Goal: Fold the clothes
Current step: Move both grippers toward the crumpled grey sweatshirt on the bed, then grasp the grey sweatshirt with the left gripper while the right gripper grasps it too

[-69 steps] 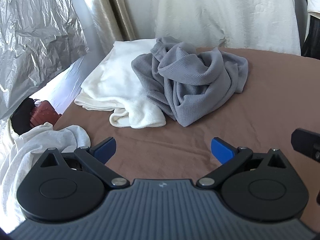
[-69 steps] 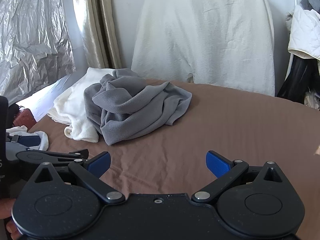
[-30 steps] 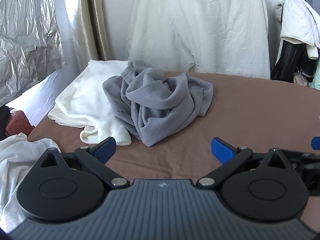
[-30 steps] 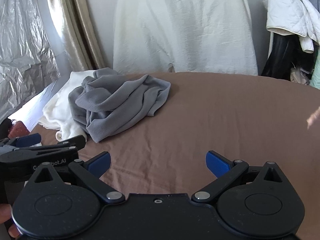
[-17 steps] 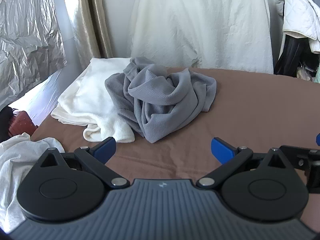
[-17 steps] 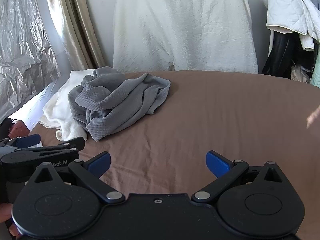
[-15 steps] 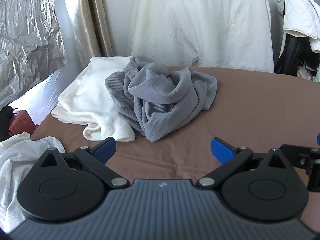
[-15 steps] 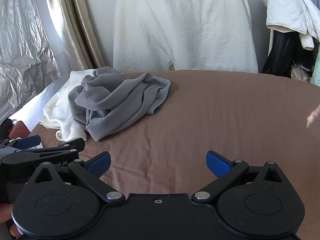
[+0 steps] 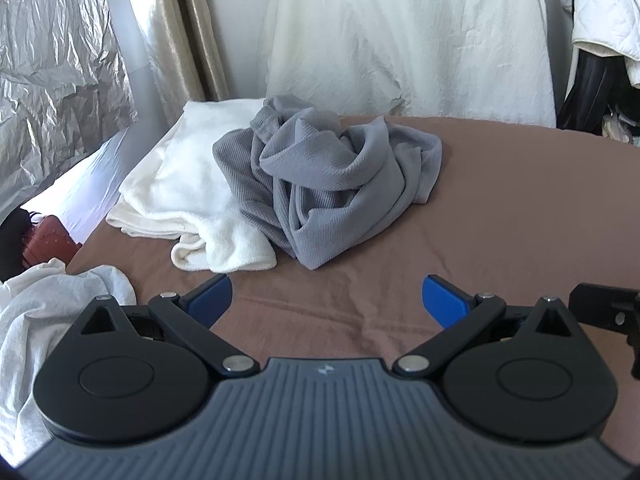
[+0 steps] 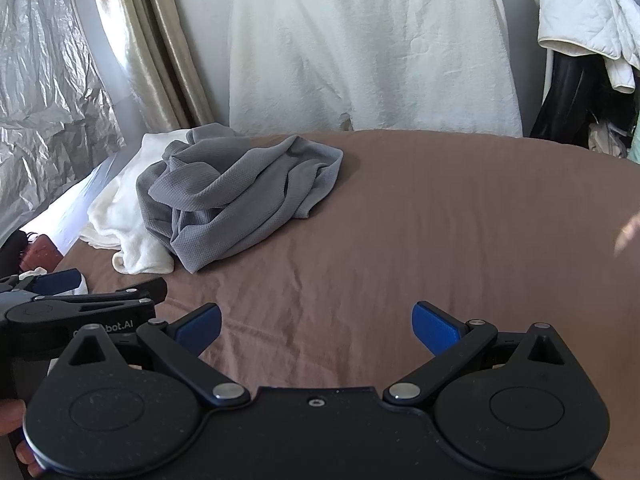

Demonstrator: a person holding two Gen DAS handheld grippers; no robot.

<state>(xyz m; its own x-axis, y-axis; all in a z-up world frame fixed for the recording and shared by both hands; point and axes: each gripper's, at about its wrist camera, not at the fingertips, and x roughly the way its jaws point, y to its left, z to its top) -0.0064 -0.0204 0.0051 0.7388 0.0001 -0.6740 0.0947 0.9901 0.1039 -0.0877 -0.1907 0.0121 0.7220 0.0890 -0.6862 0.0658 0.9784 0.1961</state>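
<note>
A crumpled grey waffle-knit garment [image 9: 328, 184] [image 10: 236, 196] lies in a heap on the brown bed cover [image 9: 500, 208] [image 10: 440, 220], partly on top of a folded cream towel [image 9: 180, 184] [image 10: 120, 216]. My left gripper [image 9: 326, 300] hovers open over the cover, a short way in front of the heap, nothing between its blue pads. My right gripper [image 10: 316, 326] is open too, to the right of the left one and farther from the heap. The left gripper's body [image 10: 72, 308] shows at the left edge of the right wrist view.
A white-grey garment [image 9: 48, 312] hangs over the bed's near left edge. A reddish-brown bag [image 9: 48, 236] sits on the floor beside it. Silver foil [image 9: 52, 60], a gold curtain [image 9: 180, 28] and a cream-draped shape [image 9: 400, 36] stand behind. Hanging clothes [image 10: 584, 40] crowd the right.
Both grippers have drifted slightly toward the grey heap, which now looks a little larger and nearer the centre. Both stay open; no cloth has moved.
</note>
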